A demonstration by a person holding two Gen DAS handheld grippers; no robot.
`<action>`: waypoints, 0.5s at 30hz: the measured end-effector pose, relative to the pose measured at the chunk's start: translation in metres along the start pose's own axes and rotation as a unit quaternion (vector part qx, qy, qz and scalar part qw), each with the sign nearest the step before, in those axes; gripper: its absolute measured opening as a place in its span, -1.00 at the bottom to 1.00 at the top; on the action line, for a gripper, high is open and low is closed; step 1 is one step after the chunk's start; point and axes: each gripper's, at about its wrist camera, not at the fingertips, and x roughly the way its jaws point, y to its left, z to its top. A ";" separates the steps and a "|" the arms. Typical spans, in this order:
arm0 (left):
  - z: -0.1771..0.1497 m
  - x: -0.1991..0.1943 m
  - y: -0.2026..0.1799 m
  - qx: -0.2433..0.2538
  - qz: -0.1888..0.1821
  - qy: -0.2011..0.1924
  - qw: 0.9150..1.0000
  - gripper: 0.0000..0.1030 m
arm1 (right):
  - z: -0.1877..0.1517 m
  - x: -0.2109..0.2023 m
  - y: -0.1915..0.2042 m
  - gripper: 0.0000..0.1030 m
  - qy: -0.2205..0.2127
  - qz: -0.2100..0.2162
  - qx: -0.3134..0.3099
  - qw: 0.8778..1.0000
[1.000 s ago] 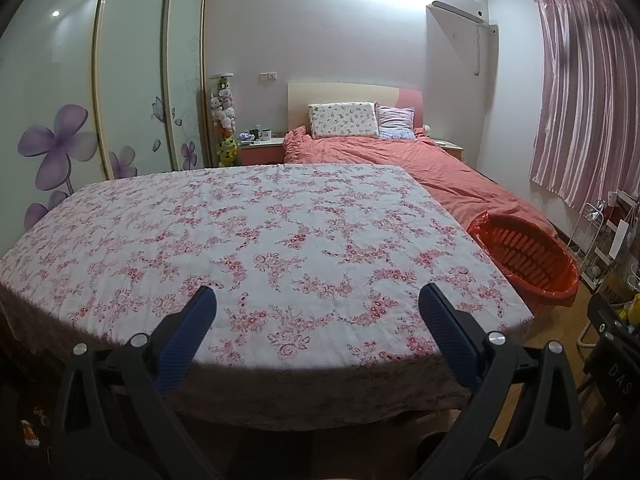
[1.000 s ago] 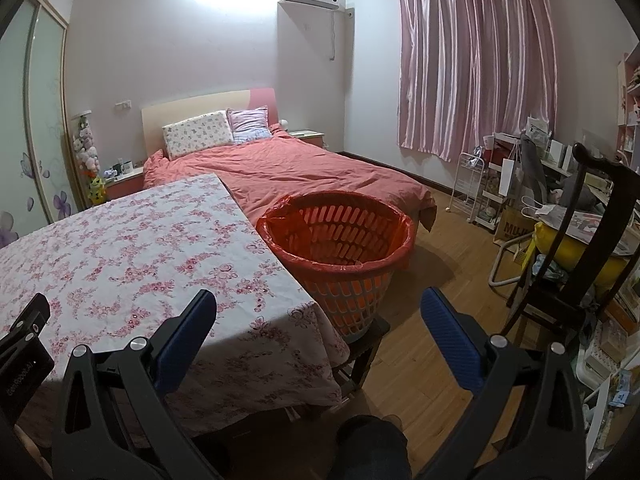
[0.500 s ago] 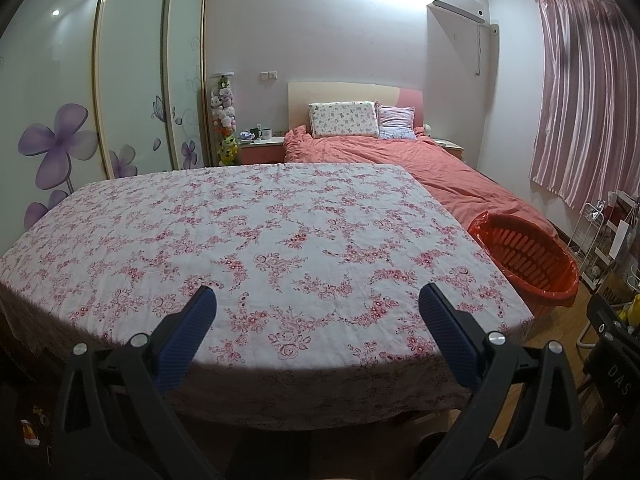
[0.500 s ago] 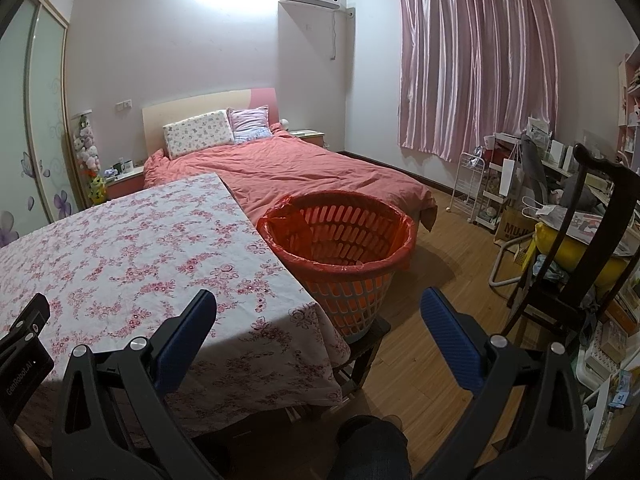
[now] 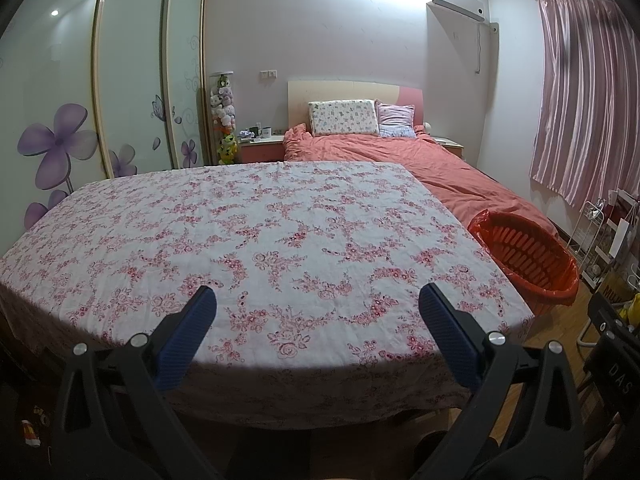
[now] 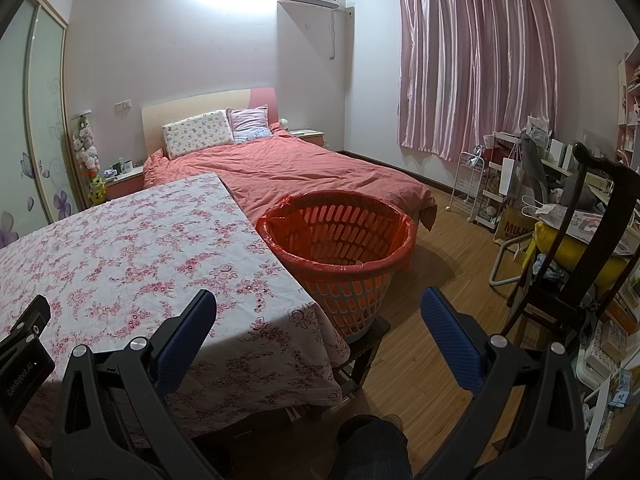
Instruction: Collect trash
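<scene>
Left claw point(image 5: 314, 304): spread wide, nothing between the blue pads, lower centre of the left wrist view, over the near edge of the table point(image 5: 256, 232).
Right claw point(image 6: 316, 308): spread wide, holding nothing, lower centre of the right wrist view, over the table corner and the wooden floor point(image 6: 432, 320).
Table: covered by a white cloth with pink flowers; fills the middle of the left view, only the left half of the right view.
Basket point(image 6: 340, 236): orange slatted tub lined with a red bag, centre of the right view, just beside the table's right edge, standing on a dark stool point(image 6: 368, 336); in the left view only a sliver at the right edge point(image 5: 528, 256).
Basket contents: inside looks bare apart from the liner; bottom not fully visible.
Trash: a small red-and-white scrap point(image 5: 30, 438) on the floor, lower left of the left view; too small to identify.
Only in left view: wardrobe doors point(image 5: 132, 80) with purple flowers filling the upper left.
Only in right view: dark chair point(image 6: 576, 264), white cart point(image 6: 472, 184), cluttered desk at right, dark trouser knee point(image 6: 372, 452) at bottom.
</scene>
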 end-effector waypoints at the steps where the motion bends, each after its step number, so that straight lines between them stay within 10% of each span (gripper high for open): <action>1: 0.000 0.000 0.000 0.000 0.000 0.000 1.000 0.92 | 0.000 0.000 0.000 0.96 0.000 0.000 0.000 1.000; 15: 0.000 0.001 0.000 -0.001 0.000 0.001 1.000 0.92 | 0.000 0.000 0.000 0.96 0.000 0.000 0.000 1.000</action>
